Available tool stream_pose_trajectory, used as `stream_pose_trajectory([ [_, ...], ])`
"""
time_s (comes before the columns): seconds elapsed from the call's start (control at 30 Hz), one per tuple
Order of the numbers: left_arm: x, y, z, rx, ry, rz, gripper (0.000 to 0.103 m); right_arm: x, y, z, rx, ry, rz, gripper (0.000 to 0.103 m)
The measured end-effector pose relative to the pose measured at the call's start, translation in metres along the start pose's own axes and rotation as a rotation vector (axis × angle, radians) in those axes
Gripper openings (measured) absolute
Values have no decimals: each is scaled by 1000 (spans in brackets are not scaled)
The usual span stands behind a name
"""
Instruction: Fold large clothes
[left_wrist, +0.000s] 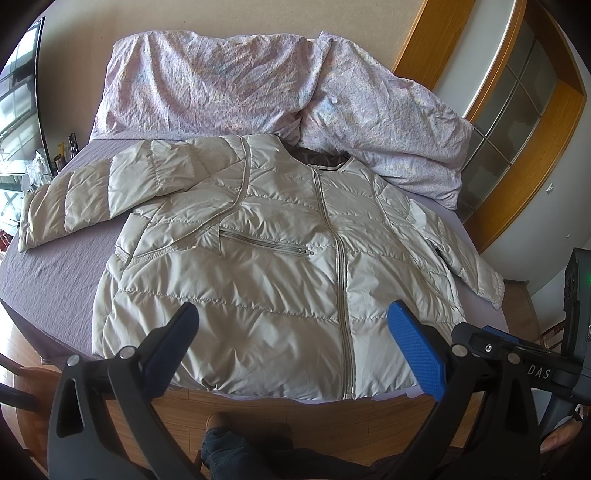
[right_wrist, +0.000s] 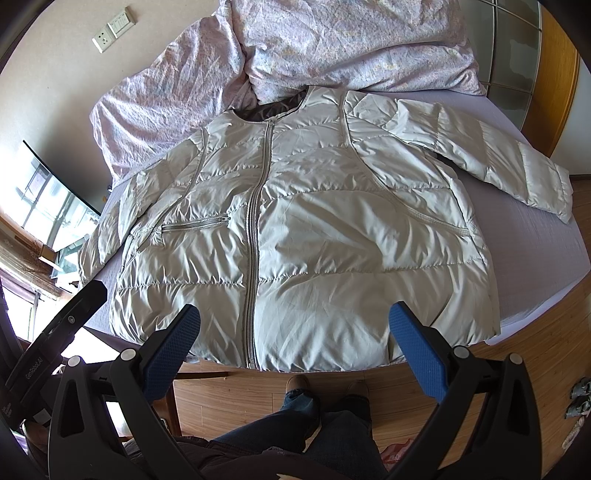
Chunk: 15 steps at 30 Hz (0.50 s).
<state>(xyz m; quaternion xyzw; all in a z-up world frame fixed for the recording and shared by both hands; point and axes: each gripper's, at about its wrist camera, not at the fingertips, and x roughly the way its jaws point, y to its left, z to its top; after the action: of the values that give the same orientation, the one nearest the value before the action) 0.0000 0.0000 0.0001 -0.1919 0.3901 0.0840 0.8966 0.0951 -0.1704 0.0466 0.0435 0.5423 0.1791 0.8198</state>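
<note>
Basically a pale grey quilted puffer jacket (left_wrist: 273, 266) lies flat, front up, zipped, on a lilac-sheeted bed (left_wrist: 55, 266); collar toward 12 o'clock, hem toward 6 at the bed's near edge; one sleeve stretches out toward 9 o'clock in the left wrist view, the other slants down toward 3 o'clock; a zipped chest pocket (left_wrist: 266, 245) sits just at 9 o'clock of the centre zipper (left_wrist: 341, 266); a crumpled floral duvet (left_wrist: 229, 81) is bunched at 12 o'clock, touching the collar area; left gripper (left_wrist: 293, 349) hovers above the hem, blue-padded fingers (left_wrist: 417, 354) spread wide, holding nothing; right gripper (right_wrist: 295, 349) likewise above the hem, fingers (right_wrist: 419, 354) spread wide, holding nothing, jacket (right_wrist: 295, 229) filling its view; right gripper's body also shows at 3 o'clock in the left wrist view; person's jeans-clad legs (right_wrist: 314, 424) and shoes at 6 o'clock on wooden floor (right_wrist: 517, 350); wall socket (right_wrist: 103, 38) at 11 o'clock in the right wrist view; wooden-framed glass panel (left_wrist: 517, 103) at 2 o'clock.
</note>
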Motion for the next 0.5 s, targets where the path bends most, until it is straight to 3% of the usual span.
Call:
stream_pose_trajectory([
  [0.5, 0, 0, 0, 1, 0, 0, 101, 1, 0, 1, 1, -1, 0, 102],
])
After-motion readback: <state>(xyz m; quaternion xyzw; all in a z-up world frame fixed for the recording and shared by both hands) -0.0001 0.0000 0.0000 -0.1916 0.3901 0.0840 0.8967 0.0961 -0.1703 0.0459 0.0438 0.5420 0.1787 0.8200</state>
